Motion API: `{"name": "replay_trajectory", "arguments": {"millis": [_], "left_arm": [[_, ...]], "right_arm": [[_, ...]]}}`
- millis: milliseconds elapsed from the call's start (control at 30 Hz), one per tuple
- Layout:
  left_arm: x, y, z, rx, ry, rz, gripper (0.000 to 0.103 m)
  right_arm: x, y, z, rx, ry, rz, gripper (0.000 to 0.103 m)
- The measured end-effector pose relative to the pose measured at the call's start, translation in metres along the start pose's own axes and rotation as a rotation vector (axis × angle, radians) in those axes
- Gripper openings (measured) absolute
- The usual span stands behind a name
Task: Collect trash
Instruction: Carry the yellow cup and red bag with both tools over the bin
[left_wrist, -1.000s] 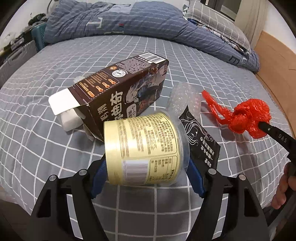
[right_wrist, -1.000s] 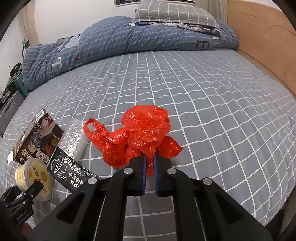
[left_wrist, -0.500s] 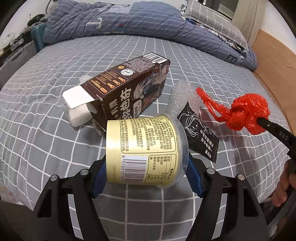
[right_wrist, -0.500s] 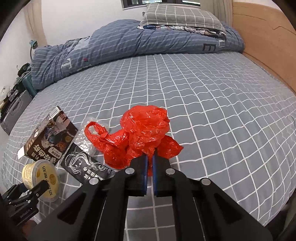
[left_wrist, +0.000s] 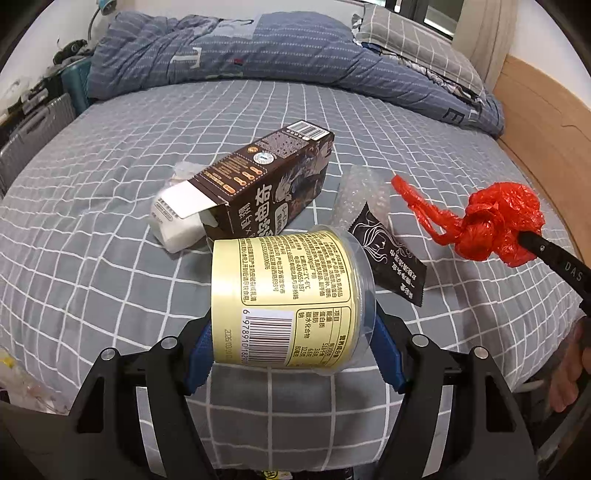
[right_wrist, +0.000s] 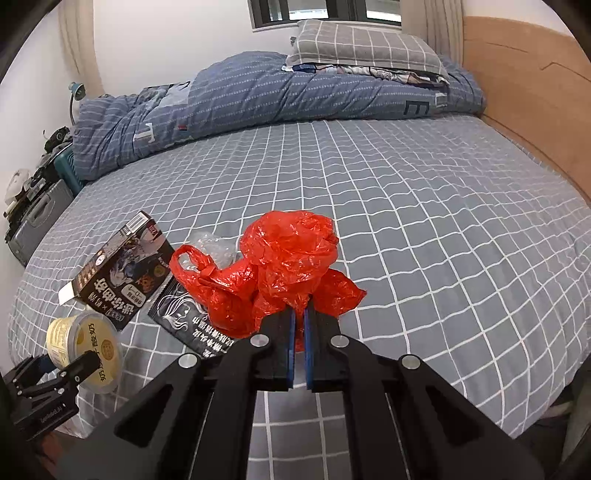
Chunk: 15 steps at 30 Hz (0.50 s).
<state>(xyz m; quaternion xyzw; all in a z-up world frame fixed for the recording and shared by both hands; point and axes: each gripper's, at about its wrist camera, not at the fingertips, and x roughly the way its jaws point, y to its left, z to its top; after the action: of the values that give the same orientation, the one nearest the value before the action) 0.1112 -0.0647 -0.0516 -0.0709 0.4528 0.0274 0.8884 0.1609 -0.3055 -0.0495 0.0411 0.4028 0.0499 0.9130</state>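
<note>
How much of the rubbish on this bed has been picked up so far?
Two pieces are in hand: the left gripper clamps the yellow yogurt cup, and the right gripper pinches the red plastic bag. Left on the bed: the brown carton, the black sachet and the clear wrap.

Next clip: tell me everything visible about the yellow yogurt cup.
The yogurt cup is a pale yellow plastic tub lying sideways, lifted off the grey checked bedsheet. Its printed label carries Chinese text, a nutrition table and a barcode; a clear plastic lid covers the wider end, which points right in the left wrist view. The left gripper holds it, blue-padded fingers pressing on opposite ends. Nothing else touches it; its contents cannot be seen.
</note>
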Motion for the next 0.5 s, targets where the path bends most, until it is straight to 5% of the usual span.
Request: {"name": "replay_trajectory", "arguments": {"millis": [500], "left_arm": [[-0.049, 0.003, -0.012, 0.017, -0.005, -0.027, 0.070]], "right_arm": [[-0.054, 0.016, -0.030, -0.009, 0.001, -0.005, 0.003]]}}
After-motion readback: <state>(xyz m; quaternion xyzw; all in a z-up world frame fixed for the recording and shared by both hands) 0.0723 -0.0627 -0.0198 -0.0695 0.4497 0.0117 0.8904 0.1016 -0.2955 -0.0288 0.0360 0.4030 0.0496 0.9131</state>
